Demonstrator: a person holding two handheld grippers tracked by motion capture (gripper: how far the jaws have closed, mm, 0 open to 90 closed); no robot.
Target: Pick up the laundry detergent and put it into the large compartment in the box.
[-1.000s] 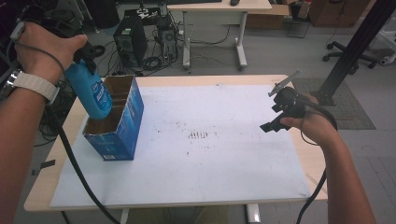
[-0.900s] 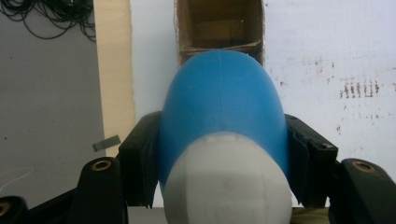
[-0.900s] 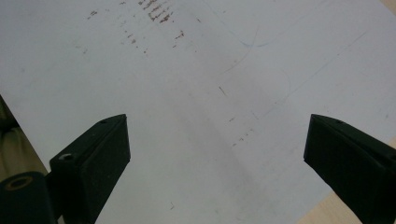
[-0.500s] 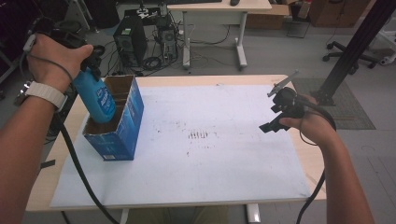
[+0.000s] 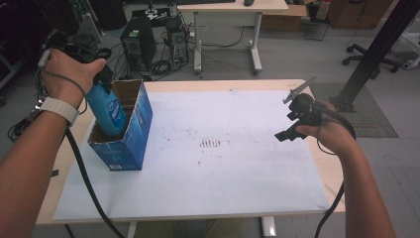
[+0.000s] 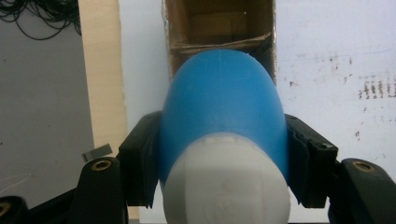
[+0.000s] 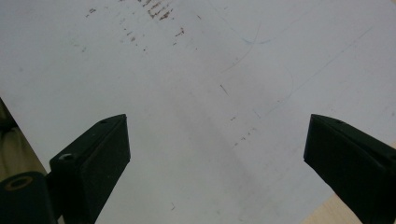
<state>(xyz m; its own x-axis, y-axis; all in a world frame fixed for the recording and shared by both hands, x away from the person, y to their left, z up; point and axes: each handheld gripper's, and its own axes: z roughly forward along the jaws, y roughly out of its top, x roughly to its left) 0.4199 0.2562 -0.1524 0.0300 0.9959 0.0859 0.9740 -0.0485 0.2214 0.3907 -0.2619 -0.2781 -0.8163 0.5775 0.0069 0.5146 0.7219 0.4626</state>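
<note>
Overhead, left claw [image 5: 101,82] clamps blue bottle [image 5: 110,109] inside box [image 5: 130,144]; right claw [image 7: 217,154] camera: jaws wide, nothing between.

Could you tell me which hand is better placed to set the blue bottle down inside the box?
Left. The left gripper is clamped on the blue bottle, partly inside the box. The right gripper is open over the white sheet, far off.

Print on blue bottle [image 5: 110,110] label and blue box [image 5: 130,134]: too small, unreadable.
</note>
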